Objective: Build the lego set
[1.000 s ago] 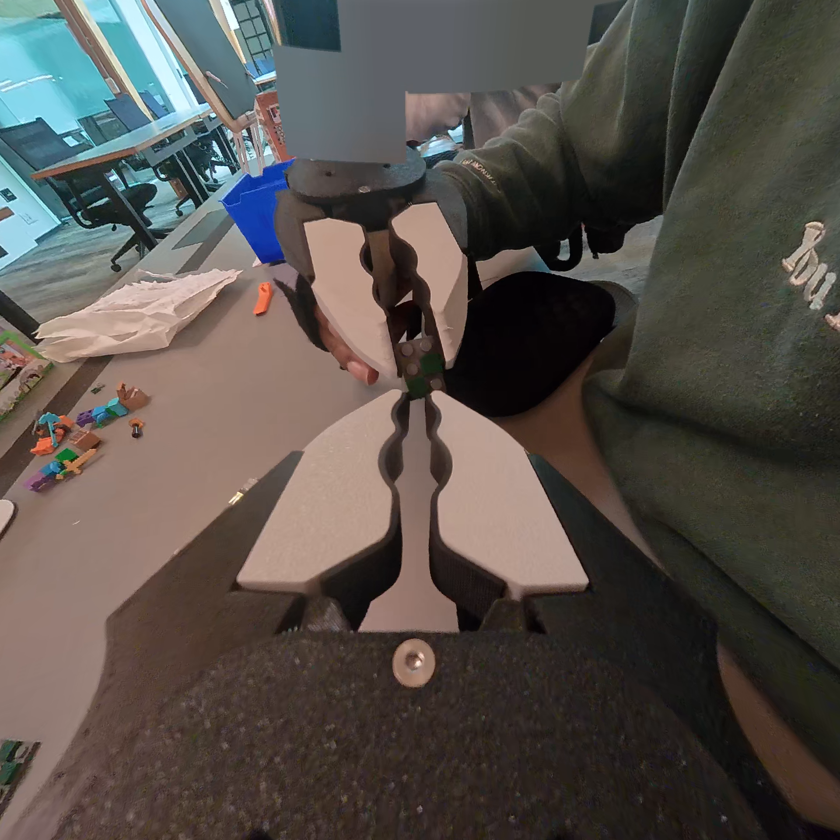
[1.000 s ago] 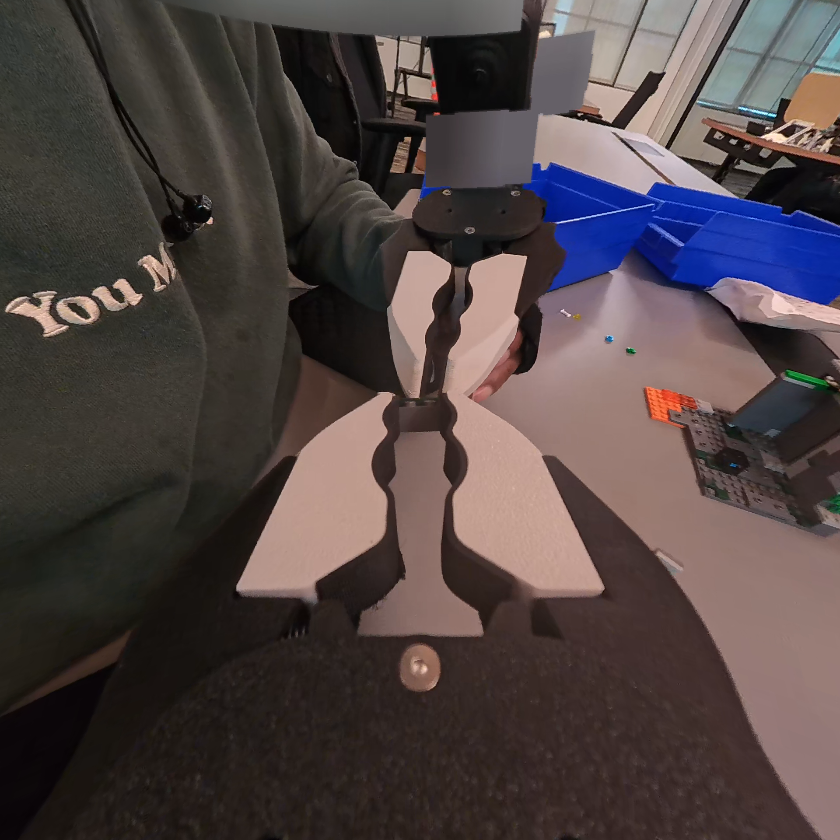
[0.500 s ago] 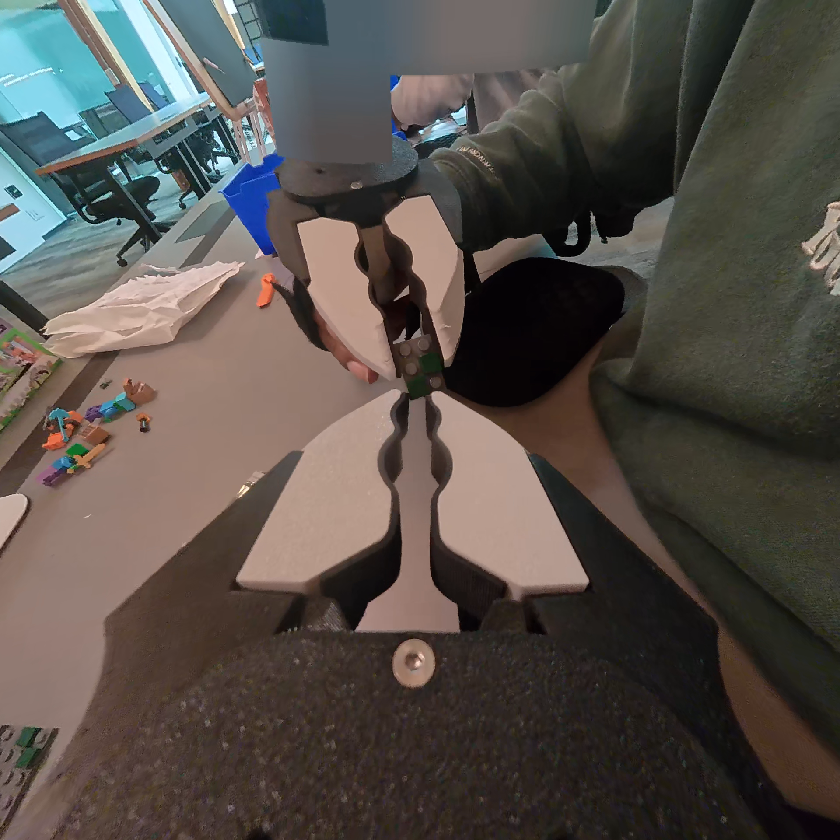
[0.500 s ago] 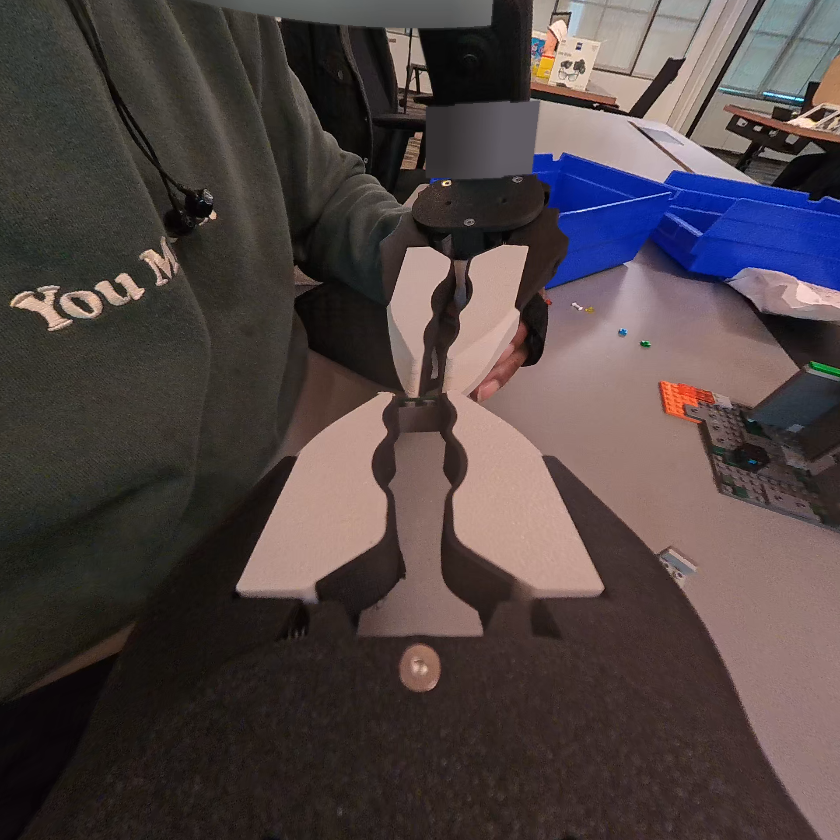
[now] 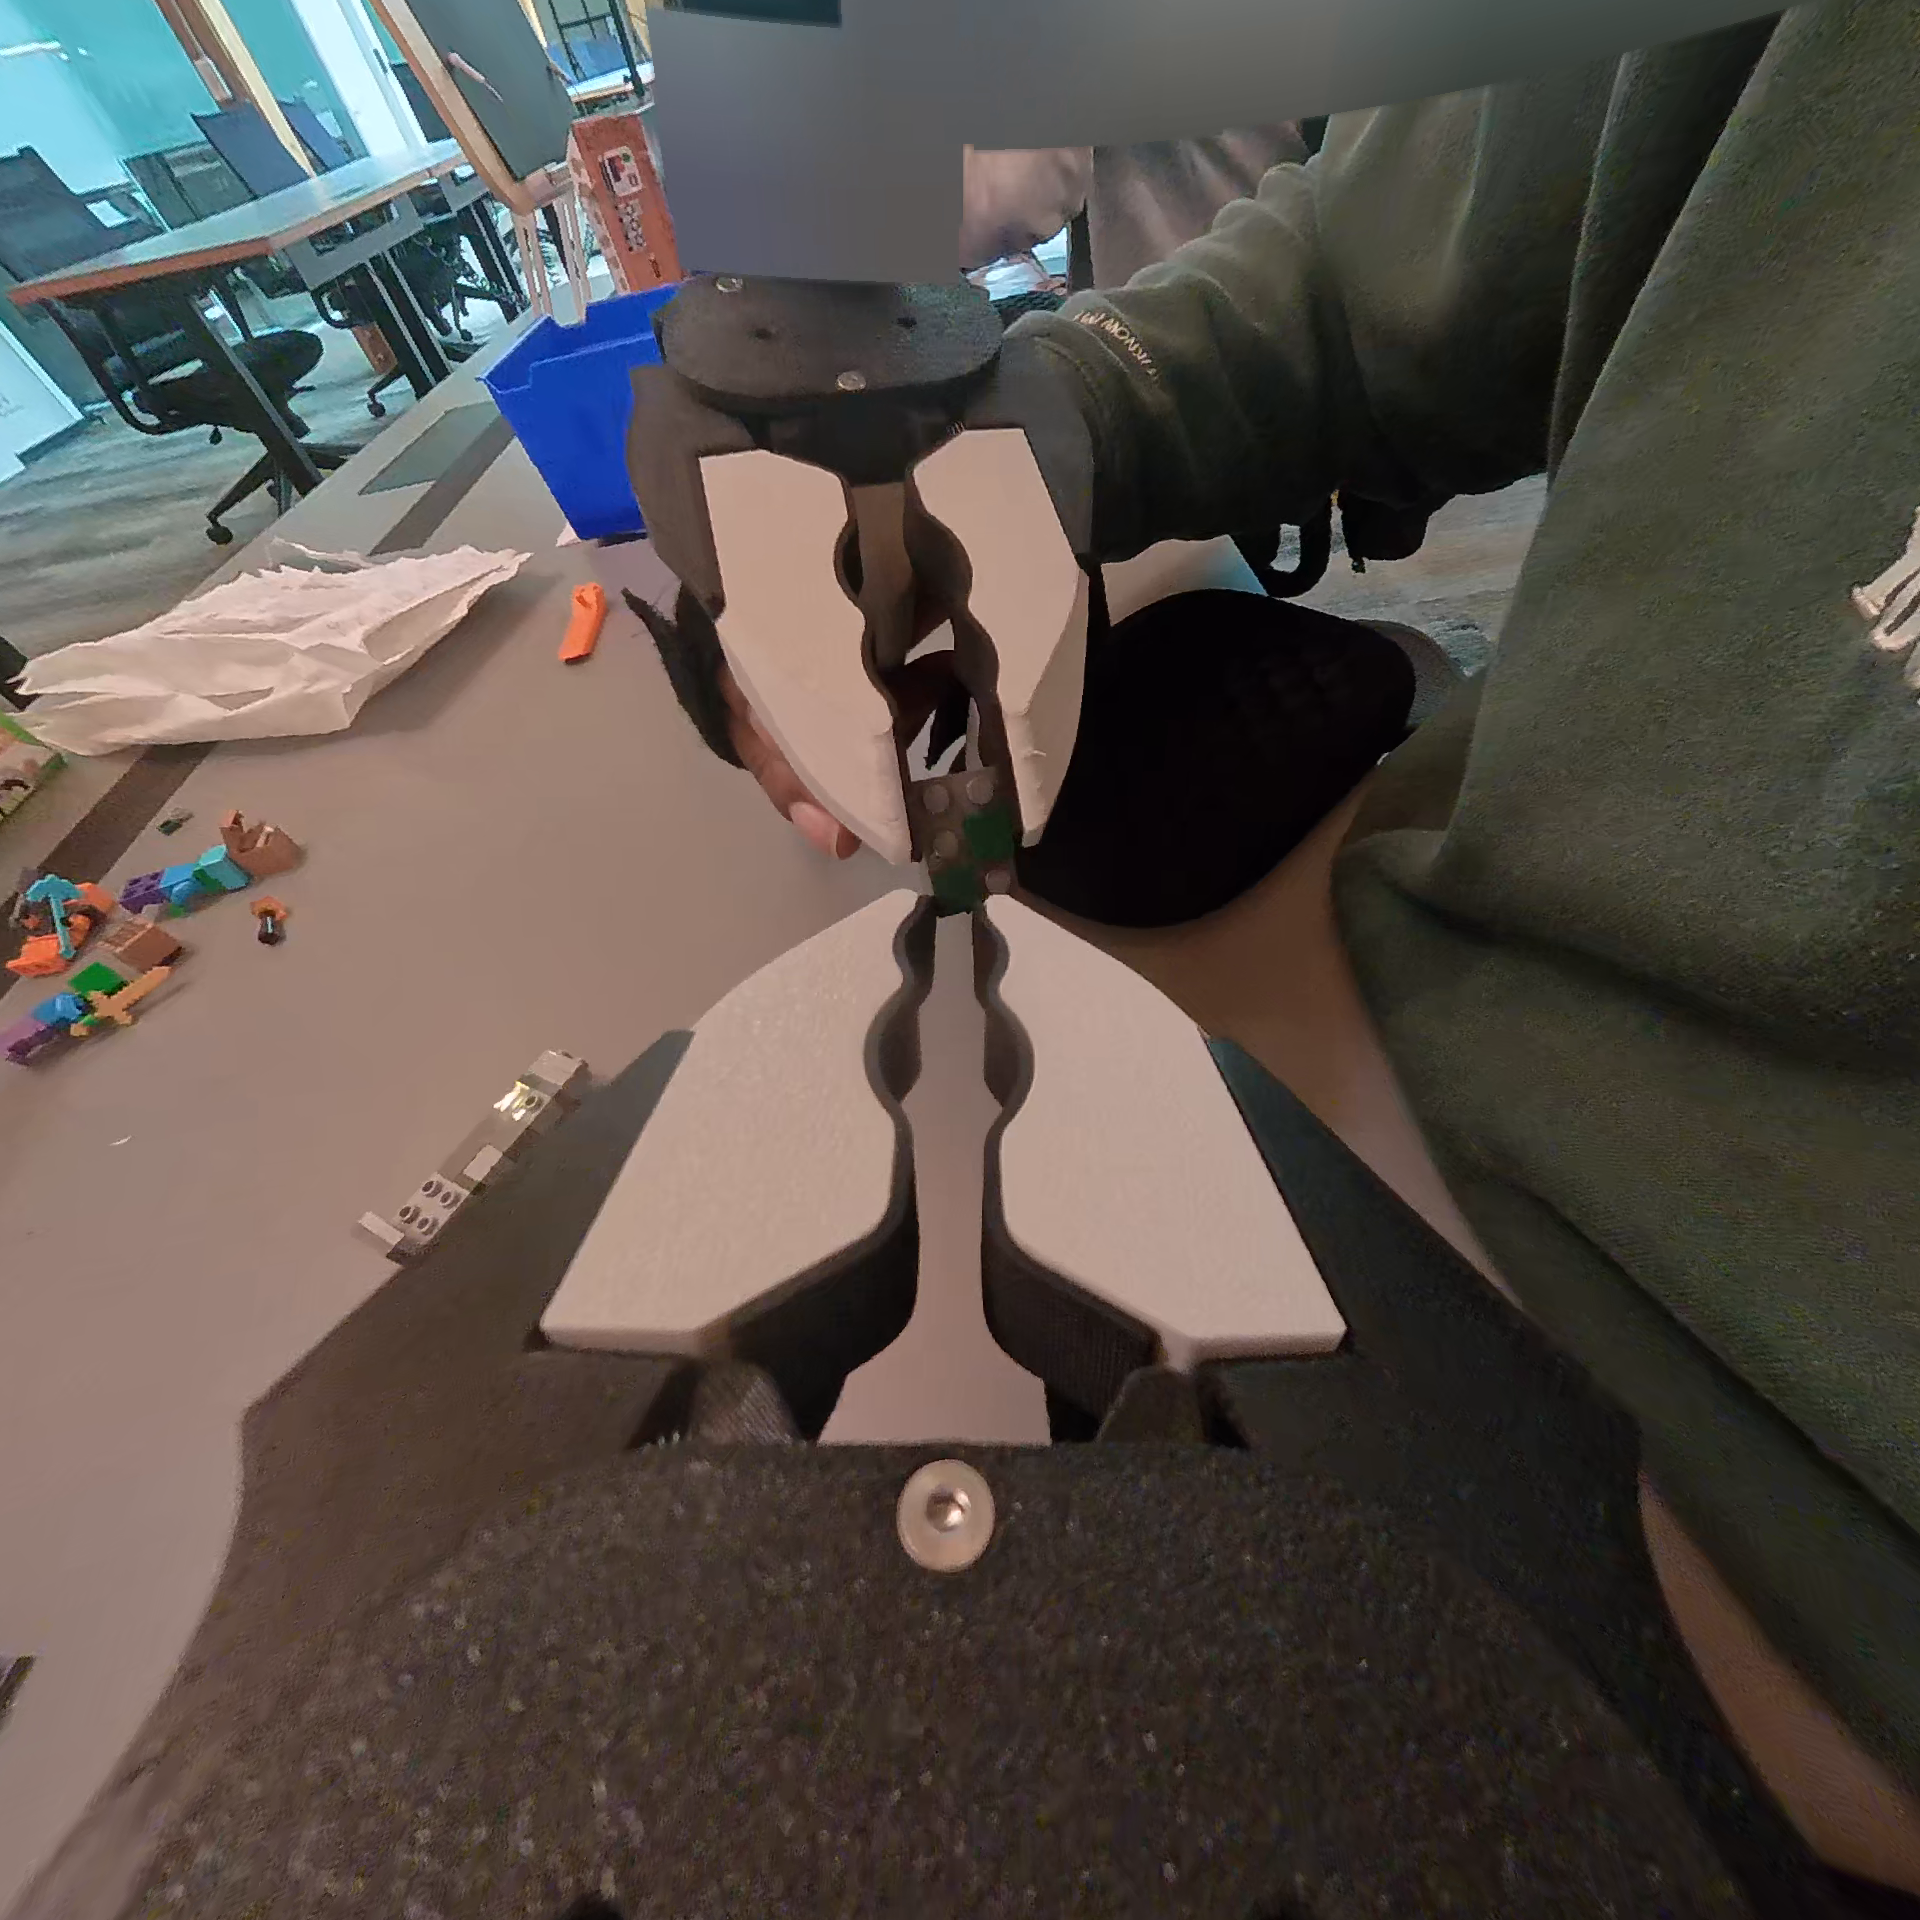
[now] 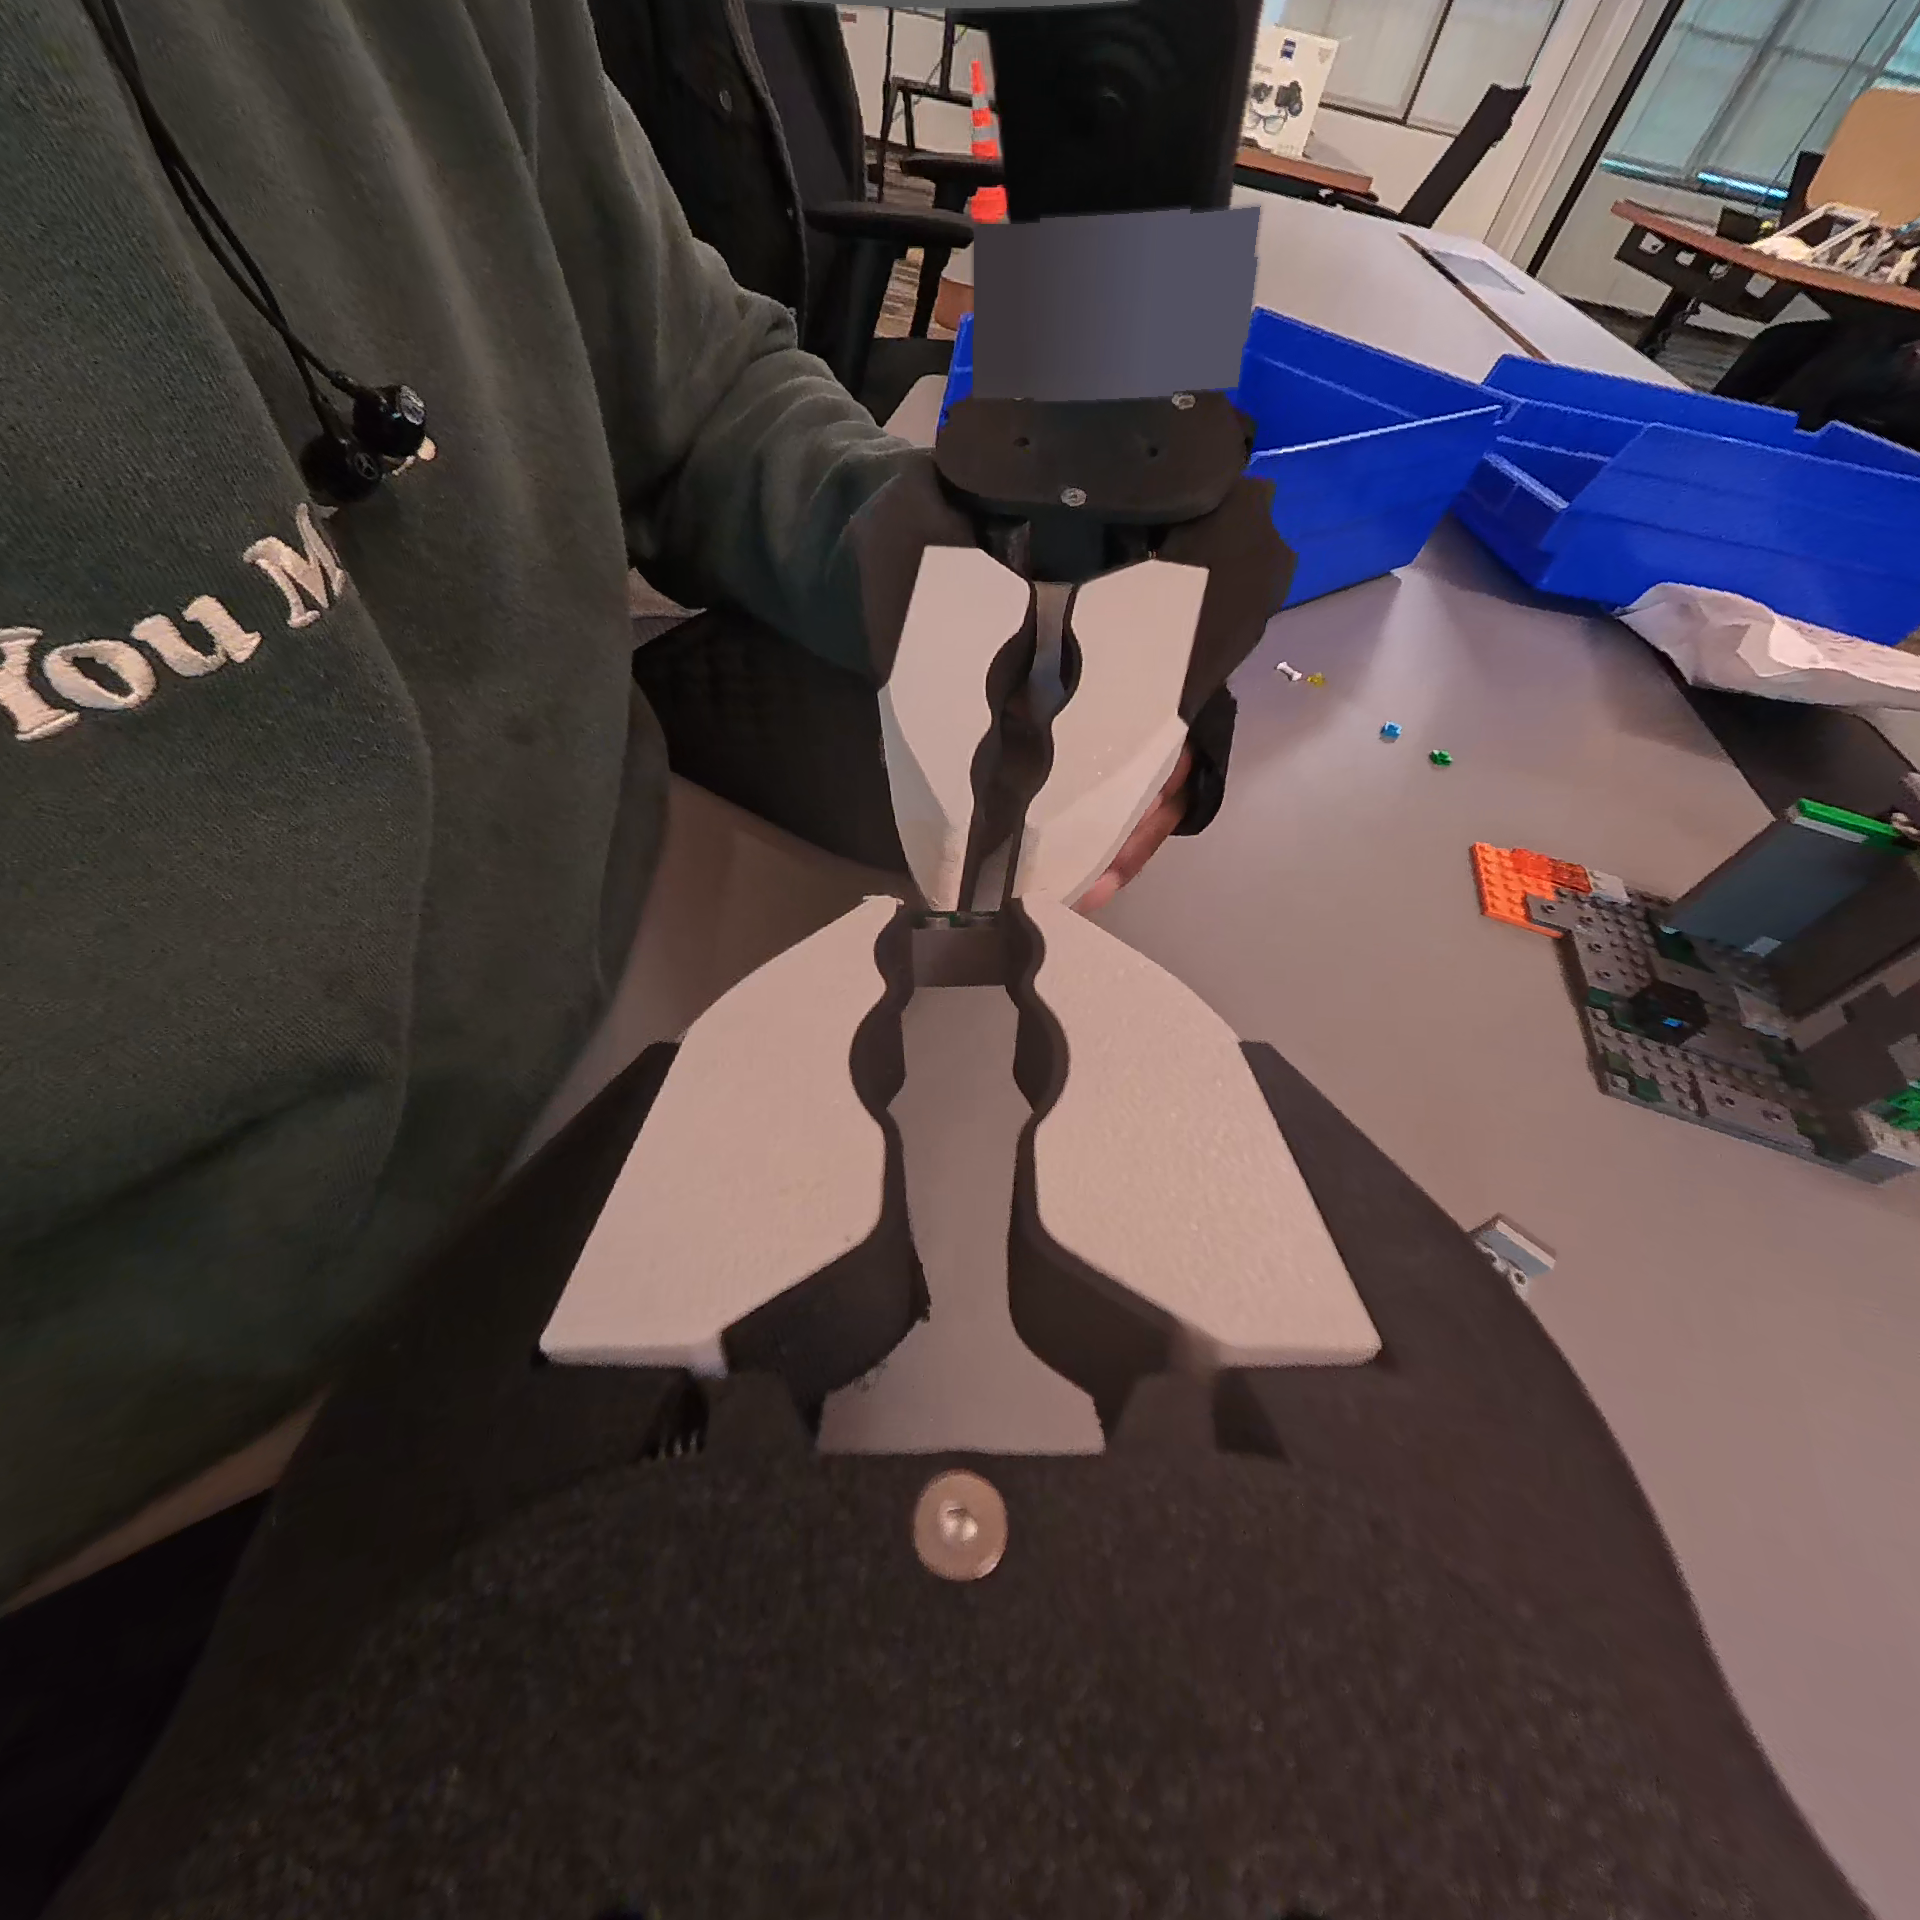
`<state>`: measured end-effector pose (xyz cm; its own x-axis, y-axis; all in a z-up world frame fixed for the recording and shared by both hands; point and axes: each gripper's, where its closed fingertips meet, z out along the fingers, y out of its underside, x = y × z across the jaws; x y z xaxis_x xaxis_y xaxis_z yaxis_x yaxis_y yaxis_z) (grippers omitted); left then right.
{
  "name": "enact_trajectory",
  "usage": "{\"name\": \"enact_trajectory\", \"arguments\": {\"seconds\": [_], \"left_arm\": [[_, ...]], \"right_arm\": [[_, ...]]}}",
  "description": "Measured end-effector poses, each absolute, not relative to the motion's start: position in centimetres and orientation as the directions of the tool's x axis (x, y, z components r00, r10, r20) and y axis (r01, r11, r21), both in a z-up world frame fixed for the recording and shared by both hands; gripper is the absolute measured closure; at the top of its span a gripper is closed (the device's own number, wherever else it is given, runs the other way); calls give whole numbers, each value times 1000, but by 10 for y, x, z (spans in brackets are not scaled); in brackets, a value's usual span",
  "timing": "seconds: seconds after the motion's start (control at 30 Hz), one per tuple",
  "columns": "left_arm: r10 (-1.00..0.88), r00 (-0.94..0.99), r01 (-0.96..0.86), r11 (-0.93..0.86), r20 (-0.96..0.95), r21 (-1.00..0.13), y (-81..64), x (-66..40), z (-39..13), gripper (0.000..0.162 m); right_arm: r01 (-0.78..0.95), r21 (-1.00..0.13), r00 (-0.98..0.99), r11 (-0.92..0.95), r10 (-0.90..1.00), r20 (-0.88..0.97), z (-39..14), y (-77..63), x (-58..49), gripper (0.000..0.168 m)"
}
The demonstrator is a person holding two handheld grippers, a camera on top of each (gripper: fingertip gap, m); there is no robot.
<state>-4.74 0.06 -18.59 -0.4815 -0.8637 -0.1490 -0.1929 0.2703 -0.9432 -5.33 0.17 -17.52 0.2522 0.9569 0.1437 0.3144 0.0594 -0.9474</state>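
Your left gripper [image 5: 951, 906]: closed on the near end of the grey-and-green lego plate [image 5: 968, 840], its tips touching those of the other tool.
Your right gripper [image 6: 958, 920]: clamped on the far end of the same plate, seen edge-on between its tips.
The plate: held in the air between the two tools, over your lap, off the grey table [image 5: 436, 831].
Loose bricks [image 5: 114, 935]: well to the left on the table.
Partly built model [image 6: 1756, 997]: on the table, well to your right.
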Motion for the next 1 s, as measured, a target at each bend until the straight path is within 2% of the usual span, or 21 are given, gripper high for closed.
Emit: {"name": "enact_trajectory", "arguments": {"seconds": [0.5,0.53,0.67,0.83,1.0], "left_arm": [[-831,-501,-188,376,-241,-907,-4,-49,-192,156],[-833,-492,-193,387,-253,-902,-2,-49,-193,162],[-822,-490,-184,423,-290,-888,-1,-50,-192,162],[-830,-490,-189,401,-268,-896,0,-50,-190,162],[-845,-484,-182,354,-230,-917,1,-48,-187,153]], "right_arm": [[321,-945,200,57,971,127,-180,-3,-56,152],[318,-946,196,56,973,123,-180,-4,-57,152],[316,-947,195,64,972,131,-180,-4,-58,152],[308,-949,204,62,971,129,-178,-3,-57,152],[299,-952,228,66,964,138,-174,2,-54,152]]}}
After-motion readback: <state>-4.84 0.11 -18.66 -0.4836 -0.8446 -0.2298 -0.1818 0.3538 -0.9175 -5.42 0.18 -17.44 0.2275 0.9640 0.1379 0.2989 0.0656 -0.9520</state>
